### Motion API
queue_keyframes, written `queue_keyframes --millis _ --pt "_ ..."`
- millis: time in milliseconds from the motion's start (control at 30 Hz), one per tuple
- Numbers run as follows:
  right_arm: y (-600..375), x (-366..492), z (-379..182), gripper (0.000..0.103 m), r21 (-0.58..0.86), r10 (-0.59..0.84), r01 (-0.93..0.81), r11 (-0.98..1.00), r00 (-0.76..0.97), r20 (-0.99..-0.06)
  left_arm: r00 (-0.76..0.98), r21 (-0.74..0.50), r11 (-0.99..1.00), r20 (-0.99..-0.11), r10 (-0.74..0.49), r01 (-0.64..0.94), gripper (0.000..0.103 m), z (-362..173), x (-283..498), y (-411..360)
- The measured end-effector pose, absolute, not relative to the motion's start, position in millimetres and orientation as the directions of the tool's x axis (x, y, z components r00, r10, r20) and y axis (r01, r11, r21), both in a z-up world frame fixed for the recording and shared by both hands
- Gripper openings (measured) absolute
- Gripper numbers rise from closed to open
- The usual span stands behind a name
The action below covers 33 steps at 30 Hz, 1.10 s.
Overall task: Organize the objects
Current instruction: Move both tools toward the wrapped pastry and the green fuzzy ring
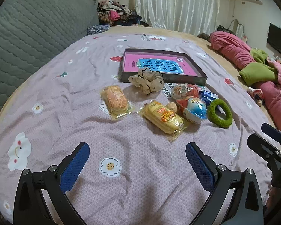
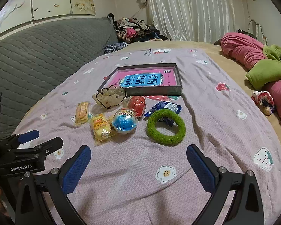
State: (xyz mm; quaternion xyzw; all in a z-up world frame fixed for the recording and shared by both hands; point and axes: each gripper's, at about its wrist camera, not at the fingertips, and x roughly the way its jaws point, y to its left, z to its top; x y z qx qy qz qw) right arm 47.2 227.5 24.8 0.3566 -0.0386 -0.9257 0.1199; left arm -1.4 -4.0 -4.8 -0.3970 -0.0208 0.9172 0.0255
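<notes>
- Opening step, by my reading: nothing is lifted yet, and the loose items lie on the patterned bedspread (image 1: 46, 97) in front of the shallow box (image 1: 194, 60), which already holds a pink book (image 1: 133, 61).
- Left gripper (image 1: 137, 163) — jaws spread wide, nothing between them, hovering over bare cloth short of the pile.
- Right gripper (image 2: 138, 165) — likewise spread and empty, nearest the green ring (image 2: 165, 127).
- Items: two yellow snack packs (image 1: 164, 117), a blue-capped capsule (image 2: 124, 121), a red capsule (image 2: 137, 103), a blue wrapper (image 2: 164, 106) partly under the ring, and a beige scrunchie (image 1: 146, 80) touching the box's near wall.
- Next move, I judge: advance one gripper over a single item and close; the small brown lump between the packs is too unclear to name.
</notes>
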Motion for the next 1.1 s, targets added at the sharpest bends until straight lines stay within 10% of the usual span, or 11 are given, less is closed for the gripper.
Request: queue_keyframes --millis 1100 --pt "195 -3 65 0.103 0.123 -0.269 0.250 -0.960 -0.716 -0.644 -0.669 -0.088 -0.996 -0.742 0.044 0.032 0.102 27 -63 -48"
